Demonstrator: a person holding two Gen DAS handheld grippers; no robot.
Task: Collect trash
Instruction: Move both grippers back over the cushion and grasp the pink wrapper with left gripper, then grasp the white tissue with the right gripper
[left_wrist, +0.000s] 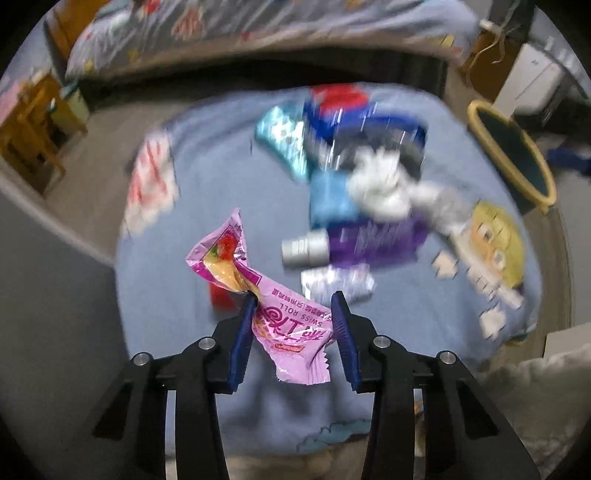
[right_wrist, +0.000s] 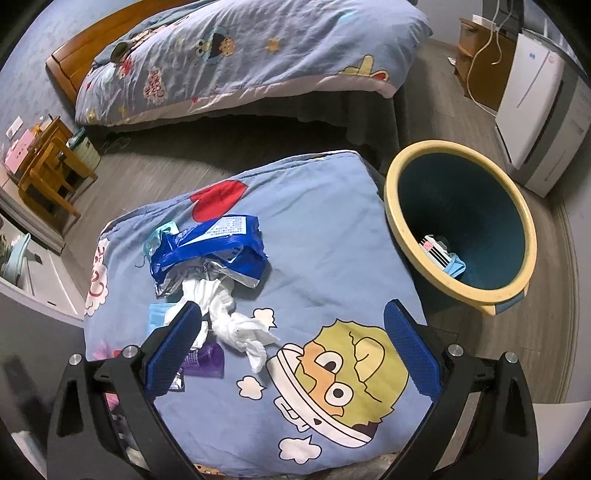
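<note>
My left gripper (left_wrist: 293, 306) has a pink Swiss roll wrapper (left_wrist: 269, 302) between its fingers, lifted above the blue cartoon quilt (left_wrist: 221, 177); the jaws stand apart and the wrapper touches the left finger. A blurred trash pile lies beyond: a blue bag (left_wrist: 351, 122), white crumpled tissue (left_wrist: 384, 184), a purple tube (left_wrist: 354, 243) and a silver wrapper (left_wrist: 332, 280). My right gripper (right_wrist: 291, 325) is open and empty above the quilt (right_wrist: 332, 240), near the tissue (right_wrist: 236, 317), blue bag (right_wrist: 214, 240) and purple tube (right_wrist: 207, 358). The yellow-rimmed bin (right_wrist: 461, 225) stands to the right with some trash inside.
A bed with a matching quilt (right_wrist: 258, 55) is across the wooden floor. A wooden chair (right_wrist: 48, 166) stands at left, a white appliance (right_wrist: 532, 99) at right. The bin also shows in the left wrist view (left_wrist: 513, 151).
</note>
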